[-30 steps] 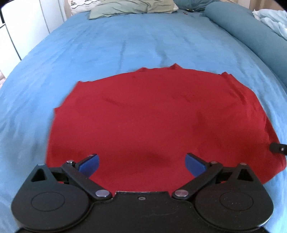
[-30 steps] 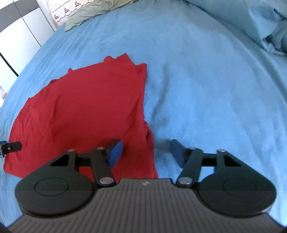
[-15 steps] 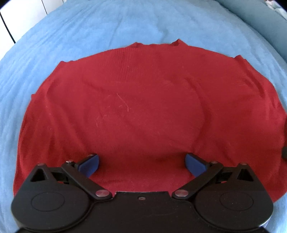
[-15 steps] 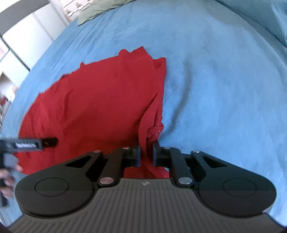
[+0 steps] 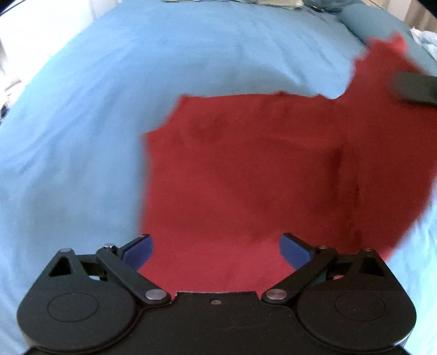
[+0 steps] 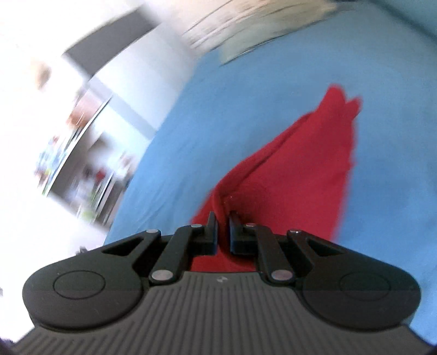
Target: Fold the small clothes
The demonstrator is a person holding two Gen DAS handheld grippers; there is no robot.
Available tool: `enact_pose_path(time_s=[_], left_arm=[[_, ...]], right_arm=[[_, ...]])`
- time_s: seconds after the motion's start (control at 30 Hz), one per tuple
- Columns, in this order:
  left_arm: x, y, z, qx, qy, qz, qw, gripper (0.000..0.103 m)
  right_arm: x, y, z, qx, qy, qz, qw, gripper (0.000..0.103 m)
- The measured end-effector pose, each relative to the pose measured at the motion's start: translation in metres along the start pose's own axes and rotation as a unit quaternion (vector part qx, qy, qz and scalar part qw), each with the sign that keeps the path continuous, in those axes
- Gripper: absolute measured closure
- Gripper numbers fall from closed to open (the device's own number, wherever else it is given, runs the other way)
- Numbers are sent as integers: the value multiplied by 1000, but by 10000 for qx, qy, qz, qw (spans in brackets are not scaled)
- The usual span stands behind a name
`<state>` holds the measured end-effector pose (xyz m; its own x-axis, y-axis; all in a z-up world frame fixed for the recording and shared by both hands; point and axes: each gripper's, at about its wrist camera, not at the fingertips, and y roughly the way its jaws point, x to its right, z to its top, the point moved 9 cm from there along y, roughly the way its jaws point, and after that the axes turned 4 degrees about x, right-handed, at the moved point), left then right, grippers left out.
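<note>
A red garment [image 5: 245, 174] lies on the blue bed sheet [image 5: 82, 136]. Its right part is lifted and folding over toward the left. My left gripper [image 5: 215, 251] is open and empty, its blue pads just over the garment's near edge. My right gripper [image 6: 223, 229] is shut on the red garment's edge [image 6: 286, 174] and holds it up off the bed, the cloth hanging away from the jaws. The right gripper also shows as a dark blur in the left wrist view [image 5: 415, 87], at the far right above the raised cloth.
A teal bolster [image 5: 374, 21] lies along the bed's far right. A pillow [image 6: 267, 35] sits at the head of the bed. White cupboards and shelves [image 6: 90, 123] stand to the left of the bed.
My right gripper closed on the garment's right edge and has lifted it, swinging left. The garment now looks narrower, with its right part raised. My left gripper stayed open.
</note>
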<state>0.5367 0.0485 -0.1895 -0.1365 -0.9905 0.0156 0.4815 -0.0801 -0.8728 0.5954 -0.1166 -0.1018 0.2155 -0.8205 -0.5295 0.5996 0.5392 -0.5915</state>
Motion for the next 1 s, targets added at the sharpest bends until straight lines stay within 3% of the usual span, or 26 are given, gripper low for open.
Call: enact_pose_path(time_s=[0.1,0.2,0.33,0.37,0.5,0.6,0.73,0.87,1.0], left_arm=[[-37,-7,-28,32,-38,0,10000,2],[-61,-5,-56,45,-32,-40,10000,2],[-73,-2,-78,95,-111,-239,9996,2],[-73,-4,-80,123,-135,-302,9994,2],[-70,-17,-77,264,-200,-572,9978,2],[-62,-32,-72,360,-256,-780,9960,2],[-47,-37,-61,488,-271,-942,9940,2],[-31,-28,-52,650,-308,-820,9940,2],[-25,-18,-41,878,-420,-559,9937,2]], right_arm=[[-44,72,-44,-693,-439,32,9966,80],[-62,131,-94,-1217,-757,-132,9896,80],[-58,157,-114,-1184,-692,-431,9896,79],[-58,155,-112,-1120,-606,-415,9910,76],[-72,137,-92,-794,-455,-96,9958,26],[-72,96,-65,-229,-553,-154,9981,21],[-40,32,-57,351,-758,-1059,9909,9],[2,1,-95,197,-940,-1890,9773,8],[33,-4,-139,-63,-867,-2263,9702,8]])
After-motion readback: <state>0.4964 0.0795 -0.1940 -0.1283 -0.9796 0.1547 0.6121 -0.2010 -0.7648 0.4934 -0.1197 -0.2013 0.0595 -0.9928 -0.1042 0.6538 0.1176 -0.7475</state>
